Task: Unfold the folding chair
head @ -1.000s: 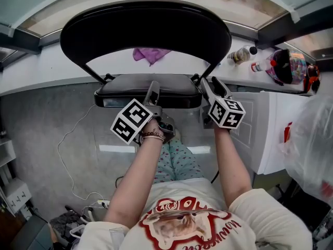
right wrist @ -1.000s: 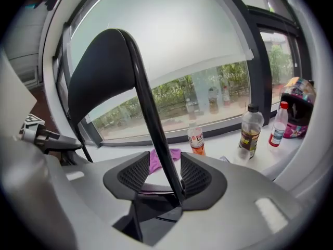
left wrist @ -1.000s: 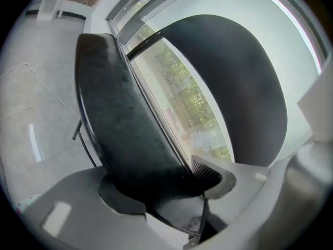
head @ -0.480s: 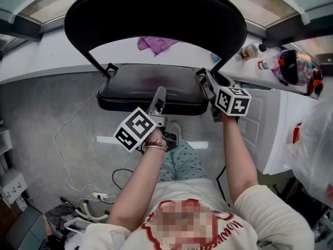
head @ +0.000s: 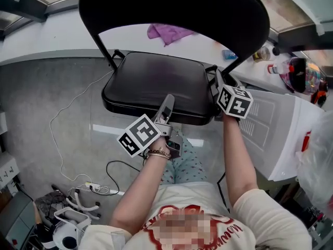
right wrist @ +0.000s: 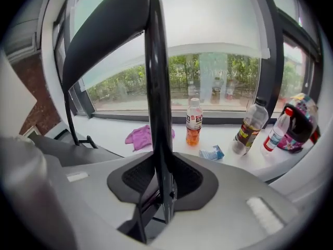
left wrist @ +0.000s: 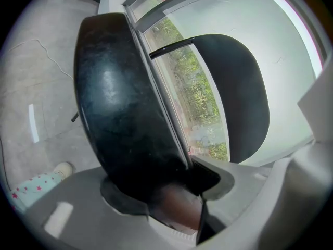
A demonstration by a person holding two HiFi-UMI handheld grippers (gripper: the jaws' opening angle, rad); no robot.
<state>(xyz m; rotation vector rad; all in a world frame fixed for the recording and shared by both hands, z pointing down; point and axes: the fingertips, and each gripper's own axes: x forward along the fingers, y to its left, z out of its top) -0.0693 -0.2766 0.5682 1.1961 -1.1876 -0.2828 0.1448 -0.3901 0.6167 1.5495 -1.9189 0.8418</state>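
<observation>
The black folding chair shows in the head view with its padded seat (head: 153, 82) lying nearly flat and its curved backrest (head: 208, 12) above it. My left gripper (head: 167, 104) is shut on the seat's front edge. In the left gripper view the seat (left wrist: 114, 113) fills the space between the jaws of the left gripper (left wrist: 171, 178). My right gripper (head: 215, 86) is shut on the chair's right frame tube. In the right gripper view that tube (right wrist: 156, 87) runs up from between the jaws of the right gripper (right wrist: 164, 189) to the backrest (right wrist: 104, 25).
A white windowsill (head: 52, 35) behind the chair carries a purple cloth (head: 169, 33) and bottles (right wrist: 193, 121). A white cabinet (head: 276, 124) stands close at the right, beside a plastic bag (head: 320, 160). Cables (head: 62, 139) lie on the grey floor at the left.
The seat has swung down from nearly edge-on to almost flat, showing its top. My left gripper came down and toward me with its front edge. The right gripper stayed on the frame tube.
</observation>
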